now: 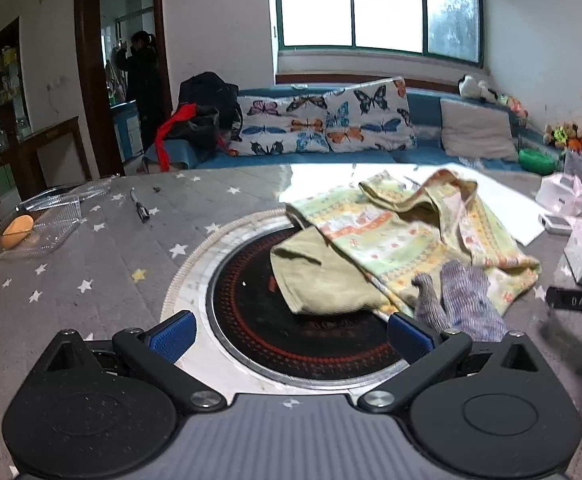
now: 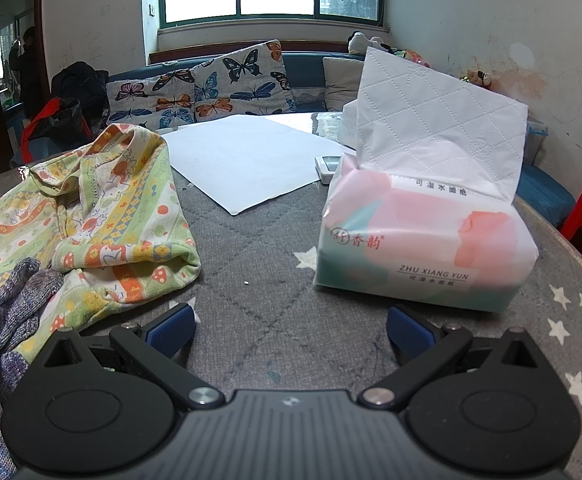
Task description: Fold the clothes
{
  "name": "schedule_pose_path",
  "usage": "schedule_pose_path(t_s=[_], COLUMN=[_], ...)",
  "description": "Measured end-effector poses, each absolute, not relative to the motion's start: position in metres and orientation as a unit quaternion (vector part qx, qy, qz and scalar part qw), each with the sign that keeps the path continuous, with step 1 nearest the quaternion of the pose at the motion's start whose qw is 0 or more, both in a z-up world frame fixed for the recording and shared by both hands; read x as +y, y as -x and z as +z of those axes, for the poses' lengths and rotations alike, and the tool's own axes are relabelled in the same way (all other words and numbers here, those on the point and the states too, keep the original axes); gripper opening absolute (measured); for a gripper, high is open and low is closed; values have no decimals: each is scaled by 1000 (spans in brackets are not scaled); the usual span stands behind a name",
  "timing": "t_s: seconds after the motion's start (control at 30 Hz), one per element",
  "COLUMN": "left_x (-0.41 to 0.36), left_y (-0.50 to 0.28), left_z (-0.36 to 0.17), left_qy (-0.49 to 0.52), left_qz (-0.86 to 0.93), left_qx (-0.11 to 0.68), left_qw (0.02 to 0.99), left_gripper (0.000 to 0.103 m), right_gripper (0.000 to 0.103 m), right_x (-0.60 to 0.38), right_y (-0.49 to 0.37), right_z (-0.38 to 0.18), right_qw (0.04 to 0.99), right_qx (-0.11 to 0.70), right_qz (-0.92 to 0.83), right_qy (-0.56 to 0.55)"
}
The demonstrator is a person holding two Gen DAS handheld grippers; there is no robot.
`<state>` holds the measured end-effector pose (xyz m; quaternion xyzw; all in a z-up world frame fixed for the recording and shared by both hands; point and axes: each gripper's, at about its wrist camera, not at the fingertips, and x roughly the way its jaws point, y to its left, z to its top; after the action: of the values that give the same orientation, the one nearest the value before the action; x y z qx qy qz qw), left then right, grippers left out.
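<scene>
Nearest, the left gripper (image 1: 291, 336) and right gripper (image 2: 291, 332) both gape wide, holding nothing. The crumpled yellow-green patterned cotton garment (image 1: 407, 236) lies ahead-right of the left jaws, left of the right jaws. Grabbing one layer could bunch it. The pink-and-white tissue pack (image 2: 423, 236) and a grey knitted glove (image 1: 463, 304) crowd the space.

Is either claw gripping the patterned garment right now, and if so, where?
No. The left claw and right claw are both open and empty; the patterned garment lies crumpled on the table.
</scene>
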<state>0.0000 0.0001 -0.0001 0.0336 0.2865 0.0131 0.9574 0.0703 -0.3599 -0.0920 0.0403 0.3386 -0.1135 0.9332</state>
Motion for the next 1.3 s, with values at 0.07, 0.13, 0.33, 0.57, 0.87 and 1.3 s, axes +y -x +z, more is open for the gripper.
schedule_pose_path(t_s=[0.07, 0.13, 0.33, 0.57, 0.87, 1.3], left_x=[2, 3, -30, -18, -16, -21], left_y=[1, 5, 15, 4, 18, 58], left_z=[-1, -2, -15, -17, -15, -7], left_qy=[-38, -47, -72, -49, -46, -59], left_qz=[14, 19, 25, 6, 9, 9], left_qx=[291, 290, 310, 340, 336, 330], left_qw=[956, 956, 948, 939, 941, 942], left_gripper=[103, 103, 103, 103, 103, 103], right_gripper=[103, 103, 103, 103, 103, 103], right_x=[-361, -363, -369, -377, -361, -342], right_y=[-70, -70, -67, -55, -19, 46], right_z=[-92, -92, -91, -85, -76, -51], right_qw=[933, 933, 934, 937, 944, 959], right_qx=[338, 338, 336, 329, 318, 279], right_qz=[-113, -113, -109, -98, -83, -38], right_qy=[-42, -42, -50, -67, -31, -14])
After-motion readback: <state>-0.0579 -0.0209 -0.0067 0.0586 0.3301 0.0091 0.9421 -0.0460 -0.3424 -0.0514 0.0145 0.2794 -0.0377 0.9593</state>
